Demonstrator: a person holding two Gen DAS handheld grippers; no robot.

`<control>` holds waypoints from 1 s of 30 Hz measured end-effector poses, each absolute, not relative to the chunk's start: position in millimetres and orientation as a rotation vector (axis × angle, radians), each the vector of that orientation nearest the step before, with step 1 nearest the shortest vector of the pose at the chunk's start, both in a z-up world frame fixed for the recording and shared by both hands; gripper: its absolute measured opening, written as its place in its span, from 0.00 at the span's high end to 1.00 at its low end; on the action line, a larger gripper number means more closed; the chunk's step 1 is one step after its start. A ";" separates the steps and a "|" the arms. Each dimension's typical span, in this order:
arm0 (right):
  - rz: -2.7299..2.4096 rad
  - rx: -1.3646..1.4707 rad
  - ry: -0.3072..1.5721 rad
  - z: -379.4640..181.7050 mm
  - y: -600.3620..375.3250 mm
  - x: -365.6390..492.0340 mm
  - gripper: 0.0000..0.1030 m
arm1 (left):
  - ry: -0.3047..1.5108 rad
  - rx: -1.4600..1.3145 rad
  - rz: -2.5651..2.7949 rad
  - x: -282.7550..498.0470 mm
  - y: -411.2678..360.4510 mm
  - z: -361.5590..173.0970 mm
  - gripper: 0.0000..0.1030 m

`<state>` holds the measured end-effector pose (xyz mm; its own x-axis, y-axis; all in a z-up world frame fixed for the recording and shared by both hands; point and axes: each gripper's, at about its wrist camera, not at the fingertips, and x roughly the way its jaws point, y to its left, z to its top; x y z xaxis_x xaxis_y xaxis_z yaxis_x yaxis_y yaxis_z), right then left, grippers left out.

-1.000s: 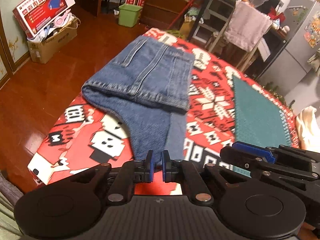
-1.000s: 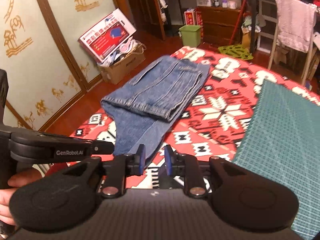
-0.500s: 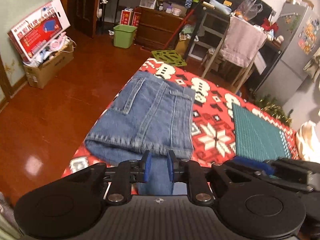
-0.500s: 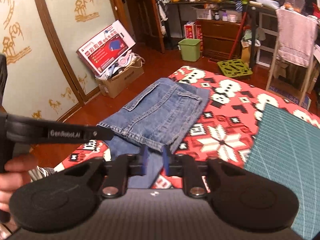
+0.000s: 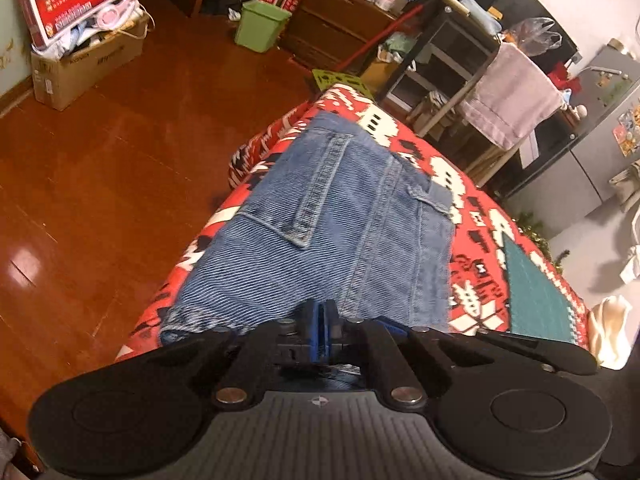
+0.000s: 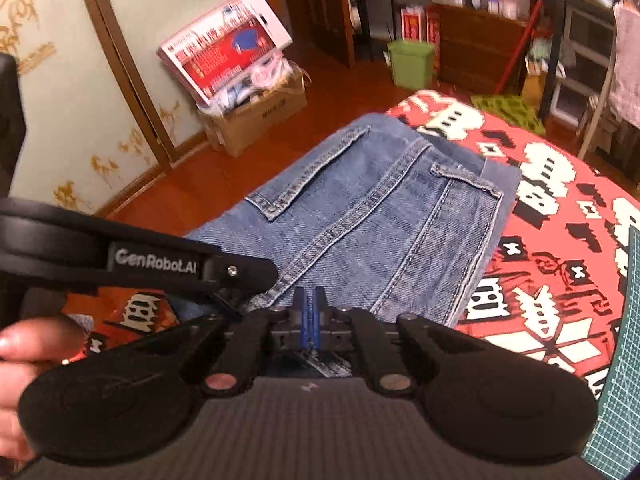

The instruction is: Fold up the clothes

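Observation:
Folded blue jeans [image 5: 340, 232] lie on a table covered with a red patterned cloth [image 5: 472, 200]; a pocket seam and a belt loop face up. My left gripper [image 5: 320, 320] hangs over the jeans' near edge, its blue pads pressed together on denim that shows under the jaws. In the right wrist view the same jeans [image 6: 380, 220] fill the middle. My right gripper [image 6: 308, 308] is shut on a strip of denim just beside the left one. The left gripper's body [image 6: 160, 264] and a hand [image 6: 24, 344] show at the left.
A green cutting mat [image 5: 532, 300] lies on the table's right side. The table's left edge drops to a wooden floor [image 5: 100, 180]. On it stand a cardboard box [image 5: 80, 64] and a green bin [image 5: 260, 24]. A chair draped with a towel [image 5: 512, 96] stands beyond the table.
Both grippers went from open to shut on the jeans' near leg end. They moved forward over the folded part, and the loose leg end no longer lies on the cloth.

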<state>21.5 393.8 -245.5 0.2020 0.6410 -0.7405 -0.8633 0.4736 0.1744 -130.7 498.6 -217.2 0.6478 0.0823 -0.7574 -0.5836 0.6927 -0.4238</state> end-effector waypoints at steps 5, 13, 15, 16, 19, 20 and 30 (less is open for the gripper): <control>1.072 -0.255 0.906 -258.4 372.9 35.0 1.00 | 0.768 -0.731 0.417 -135.4 500.0 -220.8 0.97; 1.082 -0.255 0.878 -230.4 371.8 52.2 0.98 | 0.746 -0.719 0.403 -131.9 501.3 -202.5 0.97; 1.081 -0.247 0.856 -220.9 376.4 63.3 0.98 | 0.727 -0.718 0.403 -128.3 507.1 -195.9 0.97; 1.074 -0.246 0.841 -217.3 380.5 70.5 0.98 | 0.720 -0.714 0.404 -125.7 510.5 -192.9 0.97; 1.052 -0.248 0.799 -209.2 395.7 93.6 0.98 | 0.726 -0.700 0.416 -108.0 524.9 -187.8 0.97; 1.043 -0.250 0.789 -208.2 402.5 102.3 0.98 | 0.730 -0.696 0.420 -100.2 530.3 -186.9 0.97; 0.970 -0.284 0.873 -256.5 460.4 169.8 0.99 | 0.807 -0.726 0.378 -15.7 572.3 -205.4 0.99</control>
<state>169.8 460.4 -256.5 0.2677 0.5995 -0.7543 -0.8129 0.5608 0.1572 -15.7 572.3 -205.4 0.6451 0.0382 -0.7631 -0.5619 0.7006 -0.4399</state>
